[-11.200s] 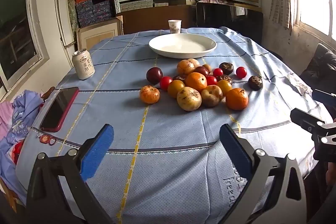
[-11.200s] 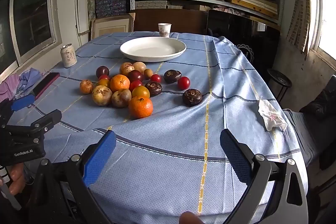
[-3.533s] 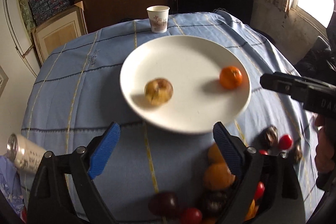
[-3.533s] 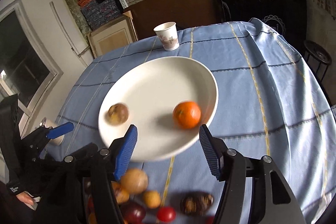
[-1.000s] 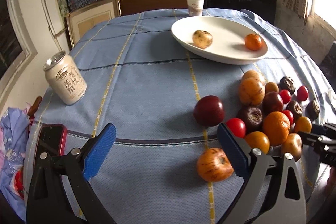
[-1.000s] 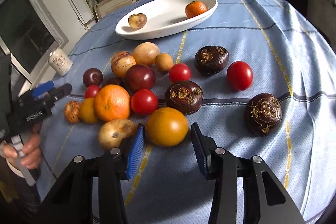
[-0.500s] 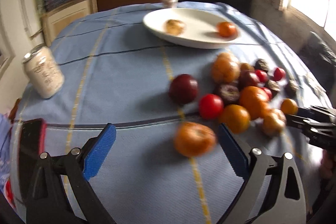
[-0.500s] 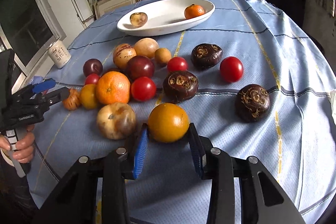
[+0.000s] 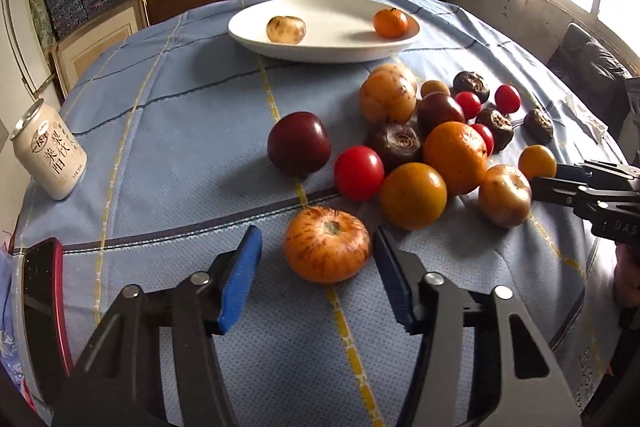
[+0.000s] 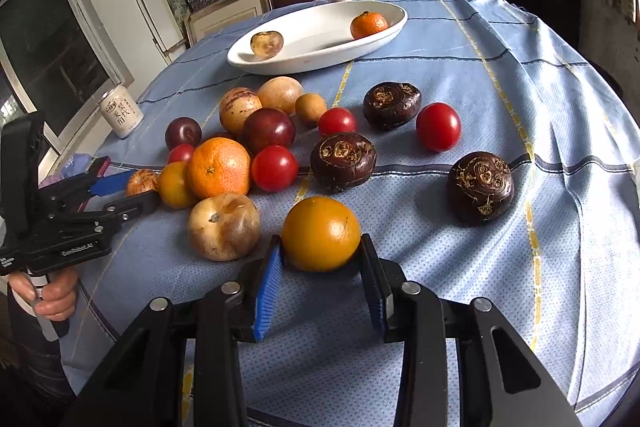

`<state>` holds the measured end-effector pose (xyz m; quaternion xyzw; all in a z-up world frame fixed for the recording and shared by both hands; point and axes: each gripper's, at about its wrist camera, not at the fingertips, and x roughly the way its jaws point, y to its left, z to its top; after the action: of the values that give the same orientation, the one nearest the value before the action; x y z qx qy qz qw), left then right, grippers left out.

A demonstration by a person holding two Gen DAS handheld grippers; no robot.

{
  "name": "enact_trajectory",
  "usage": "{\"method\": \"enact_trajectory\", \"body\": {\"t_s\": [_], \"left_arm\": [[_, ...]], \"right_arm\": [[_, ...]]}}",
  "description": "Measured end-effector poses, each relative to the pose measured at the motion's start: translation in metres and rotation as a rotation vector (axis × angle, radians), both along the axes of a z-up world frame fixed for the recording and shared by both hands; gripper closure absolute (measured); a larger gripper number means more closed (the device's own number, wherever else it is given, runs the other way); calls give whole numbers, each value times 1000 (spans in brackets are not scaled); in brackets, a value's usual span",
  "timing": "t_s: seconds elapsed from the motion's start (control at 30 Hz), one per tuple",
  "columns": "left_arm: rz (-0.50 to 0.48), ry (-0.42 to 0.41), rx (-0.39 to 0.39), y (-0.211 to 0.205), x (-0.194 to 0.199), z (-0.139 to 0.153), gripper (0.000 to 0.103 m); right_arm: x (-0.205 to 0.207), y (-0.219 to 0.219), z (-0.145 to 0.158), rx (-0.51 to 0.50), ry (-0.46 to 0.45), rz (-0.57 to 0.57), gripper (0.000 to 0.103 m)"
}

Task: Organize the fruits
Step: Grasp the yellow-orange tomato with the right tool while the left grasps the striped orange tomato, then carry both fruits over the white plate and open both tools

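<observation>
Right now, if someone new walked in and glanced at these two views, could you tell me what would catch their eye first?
Most striking is the heap of fruit on the blue tablecloth, with only two pieces so far in the white plate at the far side. The right gripper has its fingers pressed on a smooth orange fruit. The left gripper is closing around a streaked orange fruit, its pads not yet touching.

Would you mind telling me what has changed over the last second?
The left hand-held gripper dropped around the striped orange fruit, its jaws closing. The right hand-held gripper shut on the smooth orange fruit. The plate keeps its two fruits; the can stayed put.
</observation>
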<state>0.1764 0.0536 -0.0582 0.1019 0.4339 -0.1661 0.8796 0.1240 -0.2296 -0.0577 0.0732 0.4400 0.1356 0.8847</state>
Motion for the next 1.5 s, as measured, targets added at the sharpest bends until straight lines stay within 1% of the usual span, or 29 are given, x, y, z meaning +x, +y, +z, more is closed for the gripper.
{"method": "enact_trajectory", "body": {"t_s": [0.07, 0.17, 0.23, 0.27, 0.4, 0.47, 0.57, 0.67, 0.73, 0.83, 1.0, 1.07, 1.13, 1.23, 1.3, 1.37, 1.43, 1.47, 1.5], "left_arm": [[-3, 5, 6, -1, 1, -2, 52], [-8, 12, 14, -3, 2, -5, 54], [-14, 9, 11, -4, 2, -5, 58], [-18, 9, 7, -4, 1, -5, 61], [-1, 7, -3, -5, 0, -4, 63], [13, 14, -30, -3, -1, -4, 63], [23, 31, -93, 1, -5, -2, 63], [43, 24, -141, 4, -13, 2, 63], [68, 3, -171, 8, -19, 7, 63], [85, -6, -196, 12, -21, 19, 63], [69, -52, -181, 7, -13, 51, 63], [47, -61, -186, 1, -3, 67, 63], [28, -61, -186, -6, 12, 80, 63], [30, -93, -145, -22, 44, 98, 63], [42, -75, -154, -28, 69, 104, 63], [54, -54, -162, -34, 97, 109, 63], [79, -40, -148, -40, 130, 112, 63], [87, -37, -138, -43, 145, 113, 63], [95, -35, -129, -44, 155, 112, 63]], "right_arm": [[0, -1, 0, 6, -1, -1, 64], [0, -2, 0, 17, -1, -2, 64], [0, -3, 0, 24, -1, -2, 64], [0, -3, 0, 28, -1, -3, 64], [0, -3, 0, 33, -3, -4, 64], [0, -4, 0, 40, -4, -4, 64], [0, -6, 0, 50, -7, -5, 64], [-1, -6, 1, 53, -13, -5, 64], [-3, -7, 3, 58, -30, -5, 65], [-9, -7, 11, 56, -49, 20, 65], [-11, -8, 45, 53, -96, 76, 65], [-4, -8, 65, 34, -132, 93, 65], [8, -9, 78, 31, -141, 104, 65], [39, -6, 95, 11, -174, 103, 65], [62, -4, 98, 3, -173, 92, 65], [89, -3, 99, 21, -153, 85, 64], [122, 3, 95, 27, -130, 87, 64], [133, 6, 94, 21, -123, 84, 64], [150, 11, 90, 16, -106, 85, 64]]}}
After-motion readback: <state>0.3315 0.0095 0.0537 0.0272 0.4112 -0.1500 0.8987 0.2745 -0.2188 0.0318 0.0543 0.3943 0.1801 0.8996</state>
